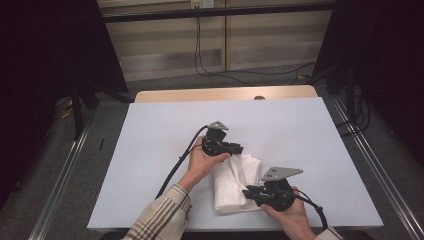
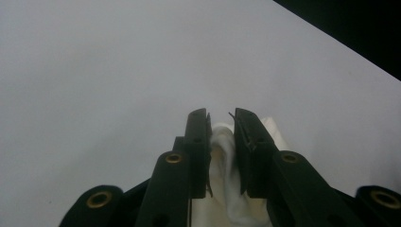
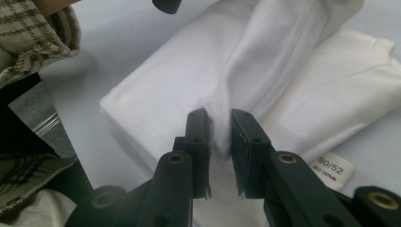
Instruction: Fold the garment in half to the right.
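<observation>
A folded white garment point(image 1: 231, 192) lies on the white table top point(image 1: 165, 130), near the front edge. My left gripper point(image 1: 239, 148) sits at the garment's far end, its jaws narrow with a bunched fold of the cloth point(image 2: 222, 142) filling the gap between them point(image 2: 221, 116). My right gripper point(image 1: 247, 192) is at the garment's near right side. In the right gripper view its jaws point(image 3: 219, 116) pinch a raised ridge of the garment point(image 3: 293, 94), and the cloth touches both pads.
A size label point(image 3: 333, 171) shows at the garment's edge. A plaid sleeve point(image 1: 160, 220) comes in from the bottom left. Black cables trail from both grippers. Dark curtains and metal rails flank the table, and its wooden far edge point(image 1: 225, 93) is bare.
</observation>
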### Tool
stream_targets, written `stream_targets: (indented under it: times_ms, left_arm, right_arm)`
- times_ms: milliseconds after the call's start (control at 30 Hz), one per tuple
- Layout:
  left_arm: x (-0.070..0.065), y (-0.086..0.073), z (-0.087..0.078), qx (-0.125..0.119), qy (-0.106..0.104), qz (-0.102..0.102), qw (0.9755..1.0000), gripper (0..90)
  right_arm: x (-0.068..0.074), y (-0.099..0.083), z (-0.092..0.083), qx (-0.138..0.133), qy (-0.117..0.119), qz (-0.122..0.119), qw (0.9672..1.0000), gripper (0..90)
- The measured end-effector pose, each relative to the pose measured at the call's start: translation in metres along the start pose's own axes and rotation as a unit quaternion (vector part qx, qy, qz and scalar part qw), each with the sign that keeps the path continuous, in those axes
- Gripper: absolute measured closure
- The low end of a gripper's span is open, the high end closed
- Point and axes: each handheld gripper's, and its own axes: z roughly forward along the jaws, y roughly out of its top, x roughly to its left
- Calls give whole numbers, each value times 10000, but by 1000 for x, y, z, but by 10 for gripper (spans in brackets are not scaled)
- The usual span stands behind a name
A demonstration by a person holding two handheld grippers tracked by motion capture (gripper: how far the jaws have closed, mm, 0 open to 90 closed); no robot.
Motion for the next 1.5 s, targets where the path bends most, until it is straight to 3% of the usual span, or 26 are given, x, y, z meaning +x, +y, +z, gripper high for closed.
stream_targets:
  times_ms: [267,367,500,733,867,1067,1200,1500]
  left_arm:
    - [1,-1,8,-8,-32,-95,9999,746]
    - [1,-1,9,-57,-3,-123,9999,719]
    - [0,-1,11,-129,2,-114,9999,697]
    - [1,-1,12,-241,167,-77,9995,531]
    - [0,-1,8,-409,357,-70,9985,363]
    - [2,1,-2,-600,497,-111,9969,198]
    - [2,1,-8,-648,552,-238,9961,135]
    - [3,-4,-17,-756,774,-117,9941,86]
  right_arm:
    - [-4,-4,-4,-3,-42,62,10000,763]
    - [-5,-6,-4,2,-55,93,9999,684]
    - [-6,-7,-6,-17,-67,94,9999,682]
    - [-8,-9,-8,-26,-79,113,9999,657]
    - [-8,-10,-8,-10,-90,49,9999,764]
    - [-8,-11,-9,22,-95,48,9999,789]
    - [-8,-12,-9,52,-121,15,9999,791]
    - [-11,-15,-9,91,-202,88,9997,756]
